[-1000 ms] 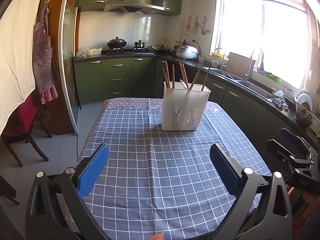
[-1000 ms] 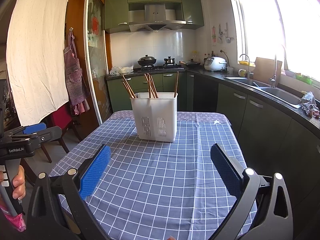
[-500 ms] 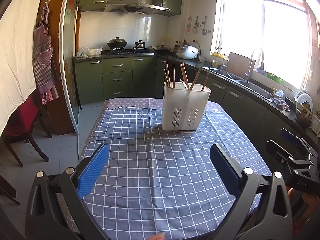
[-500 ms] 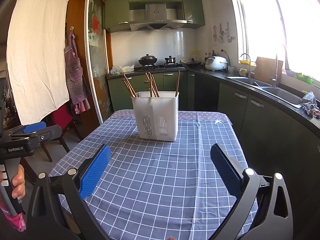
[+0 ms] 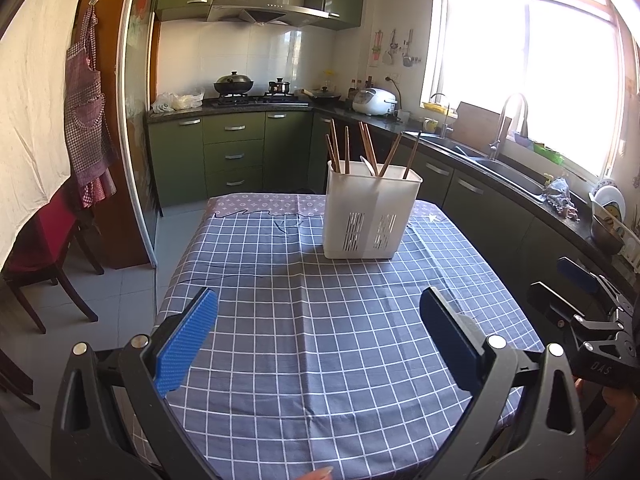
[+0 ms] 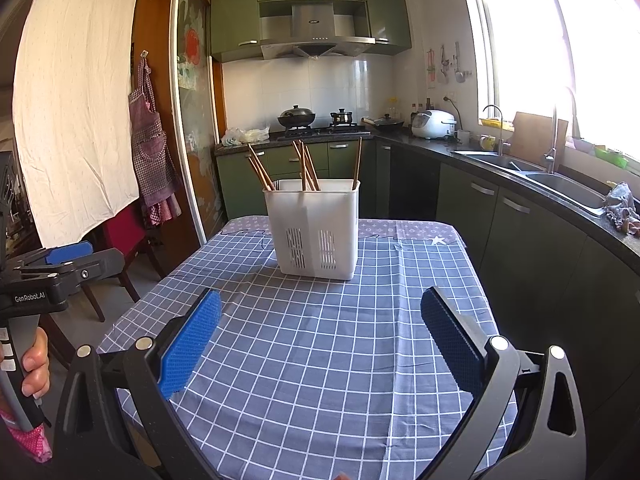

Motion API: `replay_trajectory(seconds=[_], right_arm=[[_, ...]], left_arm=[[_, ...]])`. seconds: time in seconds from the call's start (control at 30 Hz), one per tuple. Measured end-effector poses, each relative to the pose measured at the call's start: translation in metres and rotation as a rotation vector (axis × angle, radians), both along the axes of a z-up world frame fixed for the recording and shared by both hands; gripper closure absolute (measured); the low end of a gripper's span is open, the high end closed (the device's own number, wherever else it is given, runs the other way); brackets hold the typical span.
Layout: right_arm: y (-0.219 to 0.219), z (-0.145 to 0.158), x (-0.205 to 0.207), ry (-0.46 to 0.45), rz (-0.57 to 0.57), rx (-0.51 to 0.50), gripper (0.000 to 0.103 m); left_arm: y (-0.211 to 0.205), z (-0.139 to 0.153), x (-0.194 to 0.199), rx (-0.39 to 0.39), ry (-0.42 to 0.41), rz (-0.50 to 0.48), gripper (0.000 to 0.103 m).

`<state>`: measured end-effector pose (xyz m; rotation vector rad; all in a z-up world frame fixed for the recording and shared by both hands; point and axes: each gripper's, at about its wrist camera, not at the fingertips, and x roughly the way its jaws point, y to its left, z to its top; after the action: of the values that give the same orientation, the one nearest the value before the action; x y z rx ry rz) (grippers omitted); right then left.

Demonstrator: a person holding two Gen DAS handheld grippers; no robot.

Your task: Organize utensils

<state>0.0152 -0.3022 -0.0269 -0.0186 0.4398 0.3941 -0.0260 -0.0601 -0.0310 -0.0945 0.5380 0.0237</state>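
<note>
- A white utensil holder point(image 5: 370, 214) is shown upright on the far half of the table, with wooden chopsticks point(image 5: 335, 148) leaning inside it (slotted vents mark its front wall).
- A blue checked tablecloth point(image 5: 320, 340) is spread under it.
- The left gripper point(image 5: 318, 340) is held above the near edge, jaws spread wide, nothing between its pads.
- The right gripper point(image 6: 320, 338) is likewise spread wide and empty, well apart from the holder.

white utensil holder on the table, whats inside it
Brown wooden chopsticks stand leaning in the white slotted plastic utensil holder, and a pale spoon-like tip pokes up. Its opaque walls hide their lower ends and anything lying lower.
</note>
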Motion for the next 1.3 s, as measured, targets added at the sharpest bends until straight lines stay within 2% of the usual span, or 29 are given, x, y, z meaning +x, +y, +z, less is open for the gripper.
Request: replay_trajectory(seconds=[0.77, 1.3], right_arm=[[0.002, -0.004, 0.001, 0.006, 0.003, -0.003, 0.005], [-0.002, -0.010, 0.006, 0.018, 0.012, -0.008, 0.005]], left_arm=[[-0.001, -0.001, 0.002, 0.003, 0.004, 0.010, 0.007], [0.002, -0.003, 0.006, -0.026, 0.016, 0.000, 0.007]])
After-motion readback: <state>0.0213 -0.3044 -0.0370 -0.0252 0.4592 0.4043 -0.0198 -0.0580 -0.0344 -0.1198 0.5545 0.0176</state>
